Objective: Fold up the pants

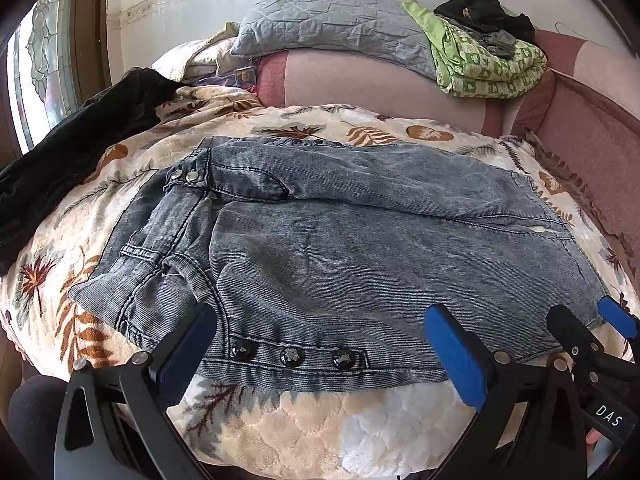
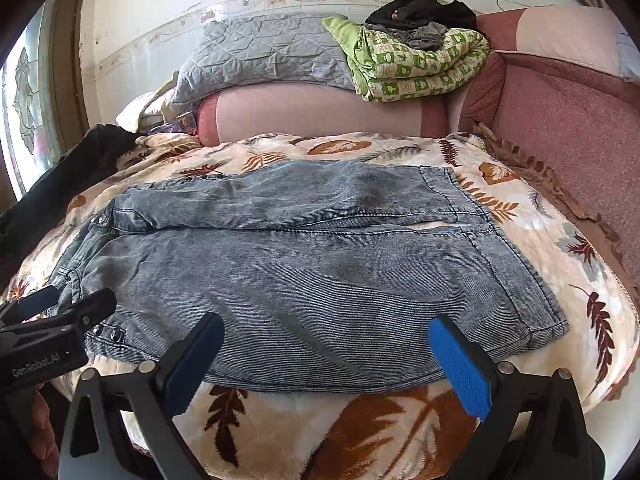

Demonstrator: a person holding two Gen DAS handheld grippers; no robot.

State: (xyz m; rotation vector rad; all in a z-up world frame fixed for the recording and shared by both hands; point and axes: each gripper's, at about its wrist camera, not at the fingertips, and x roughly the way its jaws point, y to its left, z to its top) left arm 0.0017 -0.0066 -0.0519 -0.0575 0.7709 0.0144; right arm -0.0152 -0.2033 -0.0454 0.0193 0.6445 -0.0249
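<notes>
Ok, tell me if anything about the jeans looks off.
The jeans lie mostly flat on the leaf-print blanket, but the waistband end at the left is bunched and twisted instead of squared. No damage shows.

The pants [image 1: 340, 248] are lying folded across the middle of the frame on the blanket [image 1: 320, 420], waistband toward the left. A dark garment [image 1: 80, 148] is lying at the left edge. Behind, in the upper frame, a bolster [image 1: 360, 84] is carrying a quilted pillow [image 1: 320, 20], with a folded quilt [image 1: 488, 64] sitting to its right
</notes>
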